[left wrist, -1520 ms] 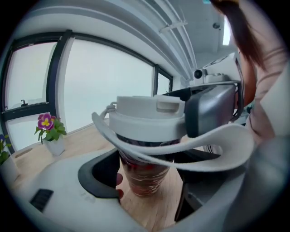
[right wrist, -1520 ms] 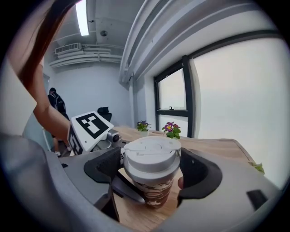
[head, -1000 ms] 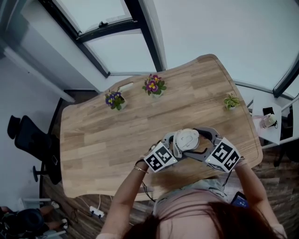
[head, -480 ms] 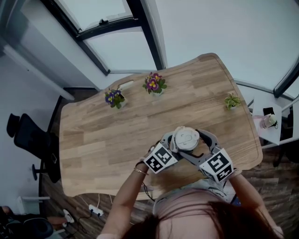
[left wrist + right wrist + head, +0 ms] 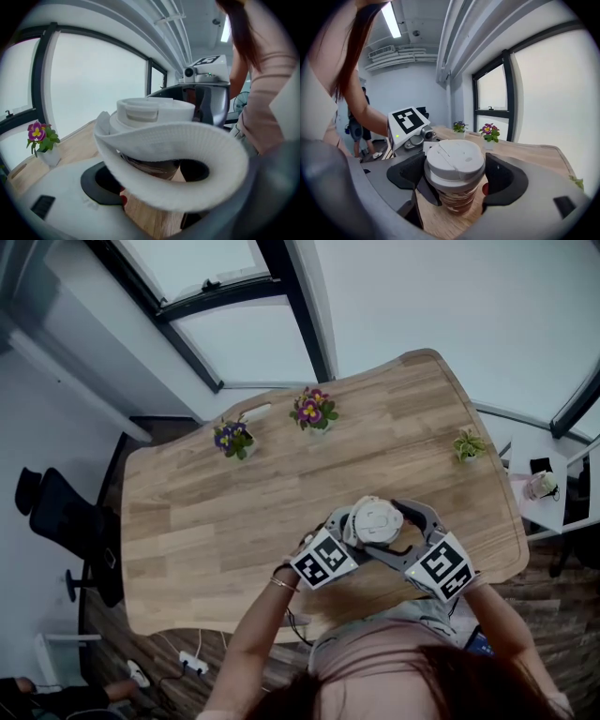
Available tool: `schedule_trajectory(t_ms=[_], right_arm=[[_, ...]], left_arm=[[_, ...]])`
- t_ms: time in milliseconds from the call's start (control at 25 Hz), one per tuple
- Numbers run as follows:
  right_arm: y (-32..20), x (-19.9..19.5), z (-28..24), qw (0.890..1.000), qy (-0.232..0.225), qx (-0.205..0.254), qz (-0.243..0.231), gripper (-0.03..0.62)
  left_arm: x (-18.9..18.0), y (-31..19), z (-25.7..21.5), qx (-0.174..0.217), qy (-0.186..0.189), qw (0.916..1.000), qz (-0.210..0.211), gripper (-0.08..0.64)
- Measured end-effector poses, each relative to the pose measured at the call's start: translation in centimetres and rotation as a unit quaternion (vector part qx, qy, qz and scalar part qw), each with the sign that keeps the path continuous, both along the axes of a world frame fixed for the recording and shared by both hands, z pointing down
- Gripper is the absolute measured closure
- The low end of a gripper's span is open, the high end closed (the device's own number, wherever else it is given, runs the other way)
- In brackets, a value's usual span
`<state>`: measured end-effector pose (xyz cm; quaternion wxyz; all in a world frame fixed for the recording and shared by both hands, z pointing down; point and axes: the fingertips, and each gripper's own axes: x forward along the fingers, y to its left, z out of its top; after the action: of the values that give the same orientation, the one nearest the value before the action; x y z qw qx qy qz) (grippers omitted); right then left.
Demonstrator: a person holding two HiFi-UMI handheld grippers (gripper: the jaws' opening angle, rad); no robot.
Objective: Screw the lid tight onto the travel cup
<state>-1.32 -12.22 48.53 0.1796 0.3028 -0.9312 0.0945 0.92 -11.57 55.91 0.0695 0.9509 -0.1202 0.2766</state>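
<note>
The travel cup (image 5: 457,199) has a brown patterned body and stands on the wooden table (image 5: 187,521) near its front edge. A white lid (image 5: 378,519) sits on top of it. My left gripper (image 5: 354,532) comes in from the left and is shut on the cup's body below the lid. In the left gripper view a white looped strap (image 5: 178,140) crosses in front and hides most of the cup; the lid (image 5: 154,110) shows above it. My right gripper (image 5: 454,176) comes from the right, its dark pads against both sides of the lid (image 5: 454,157).
Two flower pots (image 5: 232,439) (image 5: 311,412) stand at the table's far side and a small green plant (image 5: 468,444) at the right. A black chair (image 5: 56,521) is left of the table, a small side table (image 5: 544,486) to the right.
The right gripper's marker cube has swung down and towards me around the lid, then back a little. The left gripper and the cup have stayed in place.
</note>
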Motion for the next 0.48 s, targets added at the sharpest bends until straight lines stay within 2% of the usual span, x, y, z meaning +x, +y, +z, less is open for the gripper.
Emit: schedule_trajectory(t_ms=[160, 240, 320, 480], right_arm=[[-0.43, 0.27, 0.03, 0.997, -0.009, 0.012, 0.080, 0.218], [-0.62, 0.40, 0.11, 0.994, -0.012, 0.017, 0.105, 0.218], [-0.56, 0.23, 0.07, 0.995, -0.020, 0.015, 0.100, 0.218], [0.11, 0.16, 0.44, 1.000, -0.001, -0.003, 0.022, 0.216]], left_arm=[[-0.04, -0.46, -0.06, 0.006, 0.011, 0.9993, -0.036, 0.201], [-0.05, -0.66, -0.07, 0.008, 0.012, 0.9984, -0.054, 0.201], [-0.07, -0.71, -0.04, 0.006, 0.011, 0.9979, -0.064, 0.201], [-0.13, -0.46, -0.01, 0.001, 0.013, 0.9991, -0.040, 0.201]])
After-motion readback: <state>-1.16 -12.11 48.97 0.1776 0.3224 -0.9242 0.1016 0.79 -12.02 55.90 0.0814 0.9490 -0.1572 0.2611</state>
